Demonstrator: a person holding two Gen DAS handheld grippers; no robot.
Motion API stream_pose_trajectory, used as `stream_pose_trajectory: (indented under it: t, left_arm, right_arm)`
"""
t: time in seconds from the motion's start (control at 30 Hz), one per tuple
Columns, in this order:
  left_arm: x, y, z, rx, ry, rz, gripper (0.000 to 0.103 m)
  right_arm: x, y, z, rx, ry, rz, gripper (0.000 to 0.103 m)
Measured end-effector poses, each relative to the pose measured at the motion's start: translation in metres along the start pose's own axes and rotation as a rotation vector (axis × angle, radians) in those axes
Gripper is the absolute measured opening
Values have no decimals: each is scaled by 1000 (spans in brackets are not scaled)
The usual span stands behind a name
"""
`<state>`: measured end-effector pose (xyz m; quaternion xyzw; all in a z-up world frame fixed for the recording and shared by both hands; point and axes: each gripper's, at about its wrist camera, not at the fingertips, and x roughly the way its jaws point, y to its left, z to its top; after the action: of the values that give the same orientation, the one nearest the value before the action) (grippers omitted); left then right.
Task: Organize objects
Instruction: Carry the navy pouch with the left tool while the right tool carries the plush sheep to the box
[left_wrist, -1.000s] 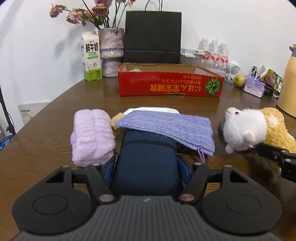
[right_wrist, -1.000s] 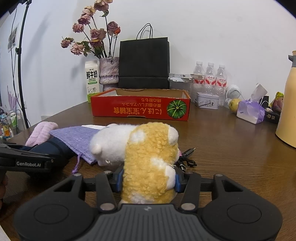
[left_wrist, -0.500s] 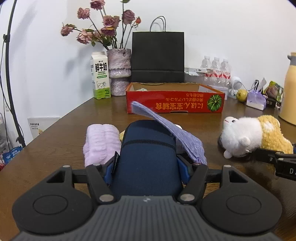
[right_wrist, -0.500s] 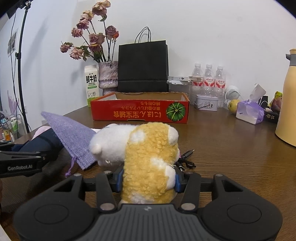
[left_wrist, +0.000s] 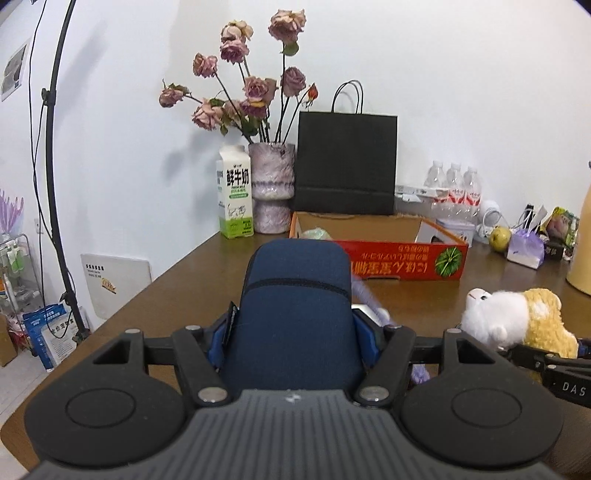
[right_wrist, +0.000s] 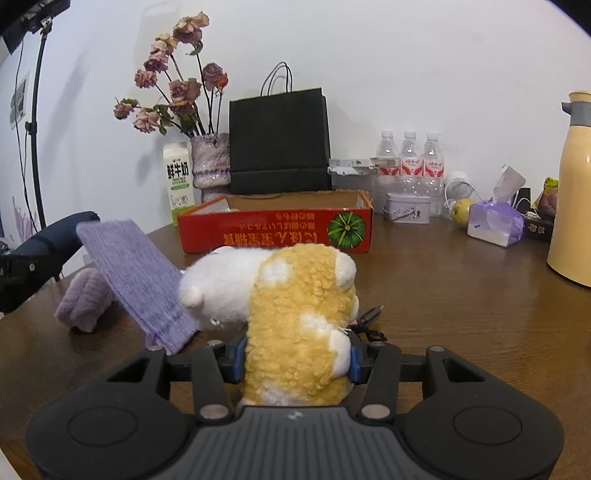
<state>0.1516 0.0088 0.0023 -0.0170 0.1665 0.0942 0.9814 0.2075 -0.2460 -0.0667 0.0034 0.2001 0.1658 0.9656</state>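
My left gripper (left_wrist: 293, 332) is shut on a dark blue pouch (left_wrist: 295, 302) and holds it raised and tilted above the table; the pouch also shows at the left of the right wrist view (right_wrist: 48, 236). A purple woven bag (right_wrist: 136, 280) slides off the pouch and hangs down steeply. My right gripper (right_wrist: 295, 363) is shut on a yellow and white plush toy (right_wrist: 295, 306), which also shows in the left wrist view (left_wrist: 517, 321). A red cardboard box (right_wrist: 277, 229) stands open behind.
A lilac rolled towel (right_wrist: 83, 304) lies at the left. A black cable (right_wrist: 369, 328) lies by the plush. Milk carton (right_wrist: 179, 184), flower vase (right_wrist: 210, 166), black paper bag (right_wrist: 279, 144), water bottles (right_wrist: 410, 162), tin (right_wrist: 408, 213), tissue pack (right_wrist: 495, 221) and yellow thermos (right_wrist: 572, 192) line the back.
My left gripper has lifted and tilted the blue pouch upward. The purple bag on it has tipped and slid off toward the right. The right gripper has risen slightly with the plush.
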Motion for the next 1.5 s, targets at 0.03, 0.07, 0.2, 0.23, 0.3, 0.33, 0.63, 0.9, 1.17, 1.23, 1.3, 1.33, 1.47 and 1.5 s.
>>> stream_pose_trajectory:
  t: [0.03,0.07,0.2,0.23,0.3,0.33,0.63,0.9,1.17,1.23,1.3,1.33,1.47,1.5]
  left_arm:
    - [-1,0,2,-1,-3,-1,66]
    - [-2,-2,5,-4,-10,-3,66]
    - [-6,-7,15,-3,-37,-11,66]
    - [-6,-10,17,3,-39,-15,66]
    - [-5,-15,23,8,-36,-28,66]
    - [-4,-17,26,9,-35,-37,66]
    - [22,-41,52,-3,-34,-74,66]
    - [61,-52,73,-40,2,-80,66]
    - [105,-62,94,-85,21,-78,66]
    - [116,-66,98,-92,26,-75,66]
    - [127,-69,102,-100,30,-70,66]
    - [132,-70,104,-104,31,-67,66]
    - [155,-73,113,-132,44,-49,66]
    - [160,-74,115,-140,46,-47,66]
  right_arm:
    - [-1,1,3,-1,-7,4,47]
    - [-3,1,6,-2,-15,8,47]
    - [-5,2,19,-4,-40,14,47]
    - [-5,2,23,-2,-44,15,47]
    - [-3,1,28,9,-46,21,47]
    - [-2,1,32,14,-47,23,47]
    - [13,1,63,35,-67,19,47]
    - [40,-1,97,56,-79,22,47]
    - [79,-3,123,70,-64,22,47]
    - [90,-3,131,69,-60,21,47]
    - [101,-3,138,70,-58,20,47]
    - [105,-4,140,74,-56,21,47]
    - [122,-7,152,79,-44,20,47]
    - [125,-7,154,81,-42,20,47]
